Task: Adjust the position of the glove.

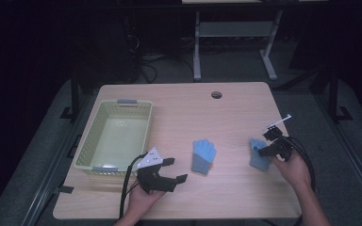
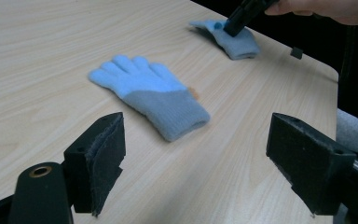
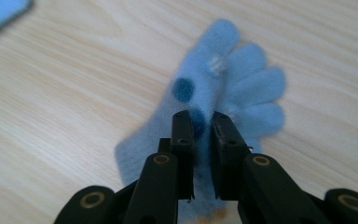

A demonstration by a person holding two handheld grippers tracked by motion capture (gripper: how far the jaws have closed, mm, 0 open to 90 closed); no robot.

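With the right gripper (image 3: 201, 123) pinched on a fold of the right-hand glove (image 3: 223, 88), lift straight up (the left gripper (image 2: 196, 154) waits wide open) toward the basket (image 1: 82, 153).

You're working in what looks like a lab or test room: a plain wooden tabletop (image 1: 235, 106) with a cable hole (image 1: 216, 94) stands on grey carpet (image 1: 37, 155), a metal-framed bench (image 1: 235, 33) sits behind it, and loose cables (image 1: 146, 63) trail across the dark floor beyond.
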